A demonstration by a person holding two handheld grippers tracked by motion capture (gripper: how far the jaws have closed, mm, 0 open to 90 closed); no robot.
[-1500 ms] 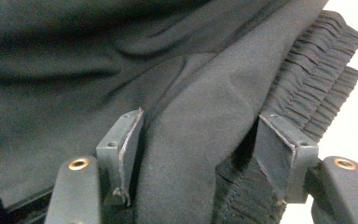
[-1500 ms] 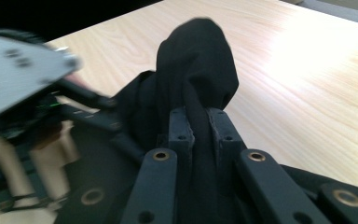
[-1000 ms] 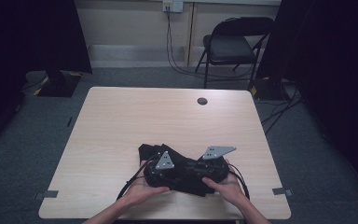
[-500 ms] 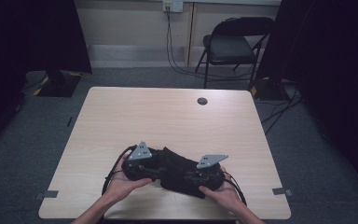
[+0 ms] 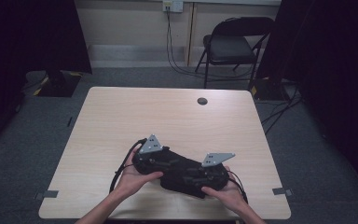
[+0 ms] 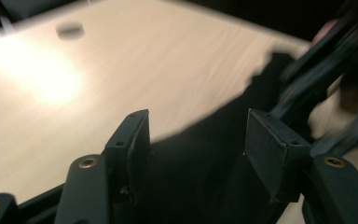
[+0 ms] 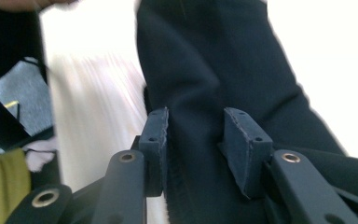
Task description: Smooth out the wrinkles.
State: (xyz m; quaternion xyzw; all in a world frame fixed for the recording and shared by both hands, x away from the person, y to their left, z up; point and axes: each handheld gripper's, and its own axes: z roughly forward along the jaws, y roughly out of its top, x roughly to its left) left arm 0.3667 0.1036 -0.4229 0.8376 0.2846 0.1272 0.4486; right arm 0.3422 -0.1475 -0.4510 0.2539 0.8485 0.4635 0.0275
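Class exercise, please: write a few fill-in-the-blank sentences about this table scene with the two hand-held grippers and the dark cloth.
1. The black cloth lies on a light ____ table.
2. Behind the table stands a folding ____.
3. The cloth sits between the left gripper and the ____ gripper.
4. The round grommet lies near the table's ____ edge.

Missing words: wooden; chair; right; far

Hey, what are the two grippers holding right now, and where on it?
A black cloth lies between both pairs of jaws. The right gripper has an edge fold between jaws that just opened; the left gripper straddles the other end, jaws wide. Neither clearly pinches it.
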